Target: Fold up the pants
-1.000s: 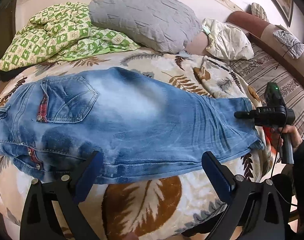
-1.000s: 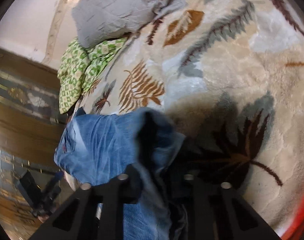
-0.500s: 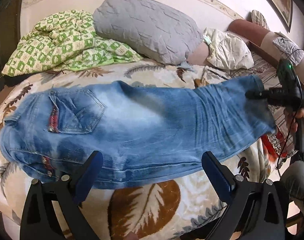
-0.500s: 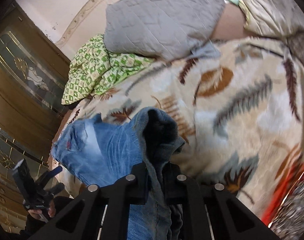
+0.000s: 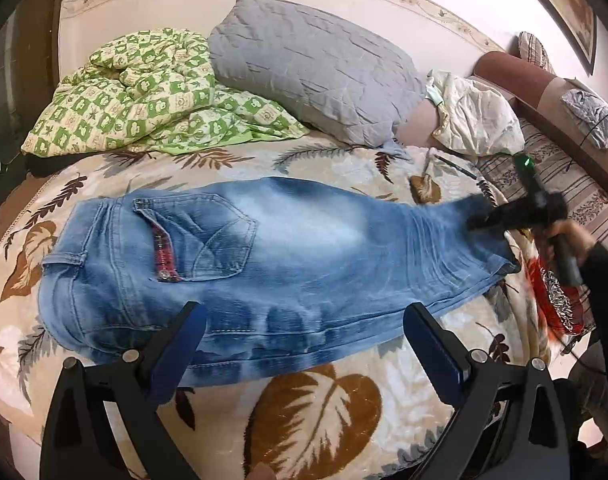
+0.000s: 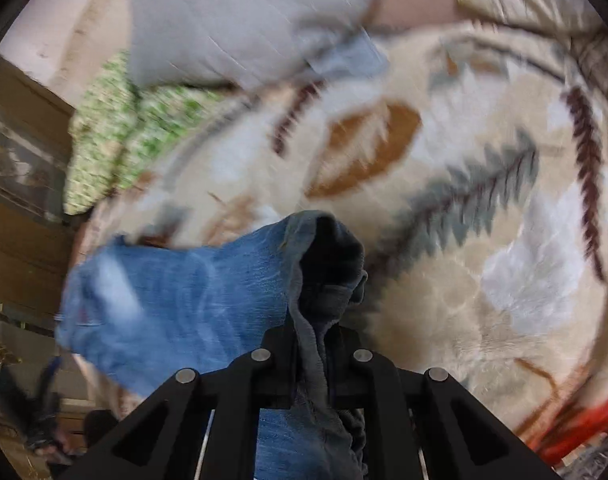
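Note:
Faded blue jeans [image 5: 288, 268] lie across the leaf-patterned blanket [image 5: 316, 412], waist at the left, legs to the right. My left gripper [image 5: 308, 344] is open and empty, hovering just in front of the jeans' near edge. My right gripper [image 6: 314, 340] is shut on the jeans' leg end [image 6: 328, 264]. In the left wrist view it [image 5: 516, 216] holds that end at the far right, a little above the bed. The right wrist view is blurred.
A grey quilted pillow [image 5: 312, 68] and a green checked quilt [image 5: 144, 92] lie at the bed's back. A white crumpled cloth [image 5: 472, 116] and a brown bolster [image 5: 516, 76] lie at the back right. A wooden door [image 6: 20, 208] stands past the bed.
My right gripper lifted the leg end up and back, then came lower again, still shut on it. The jeans' waist has shifted slightly rightward. My left gripper stays open.

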`<state>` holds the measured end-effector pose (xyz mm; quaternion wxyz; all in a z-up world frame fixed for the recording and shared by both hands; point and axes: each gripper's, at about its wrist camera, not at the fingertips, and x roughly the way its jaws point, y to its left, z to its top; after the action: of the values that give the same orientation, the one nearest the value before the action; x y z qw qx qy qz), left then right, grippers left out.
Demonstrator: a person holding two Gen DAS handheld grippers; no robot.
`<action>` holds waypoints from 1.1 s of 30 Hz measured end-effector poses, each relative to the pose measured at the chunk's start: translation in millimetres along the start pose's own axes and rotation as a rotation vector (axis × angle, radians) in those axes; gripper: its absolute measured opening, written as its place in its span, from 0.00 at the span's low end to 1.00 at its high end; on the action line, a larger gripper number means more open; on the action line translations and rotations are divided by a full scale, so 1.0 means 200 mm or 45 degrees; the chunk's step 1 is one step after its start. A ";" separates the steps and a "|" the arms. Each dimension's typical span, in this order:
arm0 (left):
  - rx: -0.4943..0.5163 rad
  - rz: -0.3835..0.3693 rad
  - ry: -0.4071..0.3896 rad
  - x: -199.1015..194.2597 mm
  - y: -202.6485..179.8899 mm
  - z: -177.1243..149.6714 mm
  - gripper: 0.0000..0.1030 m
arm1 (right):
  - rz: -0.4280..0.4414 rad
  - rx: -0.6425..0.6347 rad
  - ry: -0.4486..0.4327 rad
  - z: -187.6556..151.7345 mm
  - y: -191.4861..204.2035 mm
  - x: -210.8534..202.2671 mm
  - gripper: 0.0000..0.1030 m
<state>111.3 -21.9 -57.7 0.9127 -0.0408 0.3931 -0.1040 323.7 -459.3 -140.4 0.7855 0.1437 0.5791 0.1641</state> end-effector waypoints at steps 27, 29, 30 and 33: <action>0.029 0.059 -0.051 -0.02 -0.05 0.02 0.96 | 0.093 0.516 -0.423 -0.65 -0.03 -0.45 0.89; 0.035 0.057 -0.041 -0.03 -0.06 -0.01 0.97 | 0.202 0.646 -0.396 -0.71 -0.09 -0.35 0.89; 0.035 0.058 -0.039 -0.03 -0.06 -0.02 0.97 | 0.279 0.721 -0.384 -0.74 -0.12 -0.30 0.89; 0.023 0.060 -0.042 -0.06 -0.04 -0.05 0.97 | 0.456 0.865 -0.356 -0.78 -0.16 -0.20 0.89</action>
<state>94.6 -27.4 -55.1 0.9215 -0.0248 0.3780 -0.0854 166.6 -499.3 -164.0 0.7235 0.5145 0.4538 0.0764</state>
